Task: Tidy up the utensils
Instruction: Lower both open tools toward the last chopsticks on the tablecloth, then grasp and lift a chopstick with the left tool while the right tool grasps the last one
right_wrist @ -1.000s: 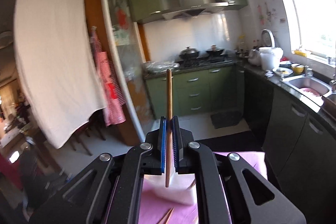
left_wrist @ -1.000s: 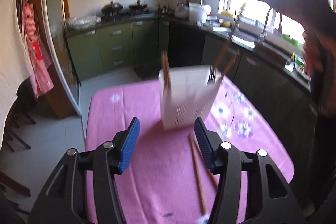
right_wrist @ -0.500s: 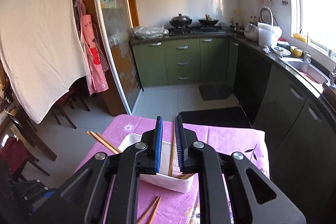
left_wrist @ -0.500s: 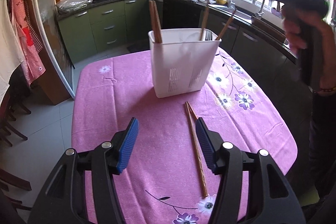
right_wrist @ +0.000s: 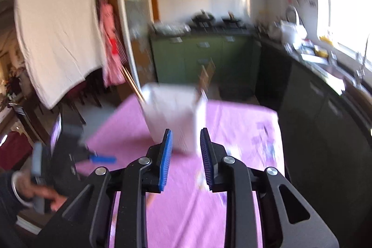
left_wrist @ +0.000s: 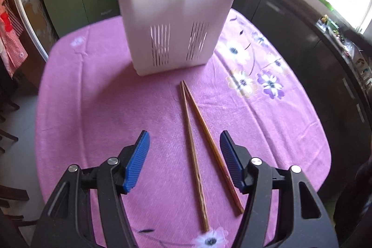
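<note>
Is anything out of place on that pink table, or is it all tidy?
Two wooden chopsticks lie loose on the pink tablecloth in front of the white utensil holder, tips together, fanning apart, while others already stand inside it. The open left gripper hovers over them. Nothing looks spilled or broken.

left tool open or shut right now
Open. In the left wrist view the left tool has its blue pads wide apart, straddling two chopsticks lying flat on the pink tablecloth, touching neither.
</note>
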Demonstrator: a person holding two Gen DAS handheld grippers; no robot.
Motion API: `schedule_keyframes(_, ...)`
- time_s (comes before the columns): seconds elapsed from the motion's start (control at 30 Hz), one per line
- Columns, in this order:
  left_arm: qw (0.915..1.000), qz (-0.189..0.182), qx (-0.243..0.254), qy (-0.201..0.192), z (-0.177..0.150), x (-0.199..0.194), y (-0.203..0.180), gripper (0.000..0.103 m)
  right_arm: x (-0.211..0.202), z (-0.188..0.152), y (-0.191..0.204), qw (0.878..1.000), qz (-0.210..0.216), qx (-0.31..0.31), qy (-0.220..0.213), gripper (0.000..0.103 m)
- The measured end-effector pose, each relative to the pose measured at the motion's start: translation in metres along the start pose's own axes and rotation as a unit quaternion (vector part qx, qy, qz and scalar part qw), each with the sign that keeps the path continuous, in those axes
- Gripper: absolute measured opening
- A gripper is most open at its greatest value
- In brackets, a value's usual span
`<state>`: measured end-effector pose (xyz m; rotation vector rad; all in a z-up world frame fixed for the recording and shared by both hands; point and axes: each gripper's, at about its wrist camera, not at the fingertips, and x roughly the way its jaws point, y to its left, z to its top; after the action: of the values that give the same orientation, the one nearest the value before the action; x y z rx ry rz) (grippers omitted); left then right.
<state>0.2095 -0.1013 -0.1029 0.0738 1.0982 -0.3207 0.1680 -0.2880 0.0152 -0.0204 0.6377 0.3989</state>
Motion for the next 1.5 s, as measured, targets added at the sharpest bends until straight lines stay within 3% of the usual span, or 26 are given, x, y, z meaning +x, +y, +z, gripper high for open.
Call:
schedule_keyframes(0.07,0.9999,0.006,-0.002,0.016,0.005,0.015,-0.001,0.056,0.013,-0.023,-0.012,0.999,-0.006,0.017,0.029,0.027)
schedule_keyframes(0.17,0.9993,0.015,-0.003,0.036,0.012,0.035,-0.003,0.042,0.035,-0.053,-0.029,0.996,-0.006,0.043,0.072,0.027)
schedule_keyframes(0.33,0.9981,0.022,-0.011,0.056,0.021,0.057,-0.002,0.035,0.055,-0.081,-0.044,0.992,0.001,0.067,0.107,0.027)
schedule_keyframes(0.47,0.9974,0.024,-0.01,0.067,0.025,0.068,-0.006,0.026,0.064,-0.088,-0.053,0.99,0.007,0.079,0.115,0.027)
schedule_keyframes(0.77,0.996,0.034,-0.002,0.082,0.035,0.082,-0.015,0.02,0.069,-0.088,-0.057,0.988,0.018,0.093,0.121,0.028)
schedule_keyframes(0.9,0.9954,0.043,-0.004,0.086,0.04,0.084,-0.012,0.008,0.07,-0.088,-0.055,0.988,0.022,0.093,0.123,0.028)
schedule_keyframes(1.03,0.995,0.043,-0.003,0.09,0.037,0.082,-0.005,0.007,0.069,-0.089,-0.054,0.988,0.026,0.094,0.124,0.028)
schedule_keyframes(1.2,0.996,0.029,-0.022,0.082,0.032,0.072,0.006,0.005,0.071,-0.088,-0.052,0.987,0.027,0.095,0.125,0.029)
schedule_keyframes(1.5,0.999,0.034,-0.027,0.005,0.033,0.004,0.027,0.005,0.067,-0.085,-0.044,0.988,0.027,0.088,0.122,0.033)
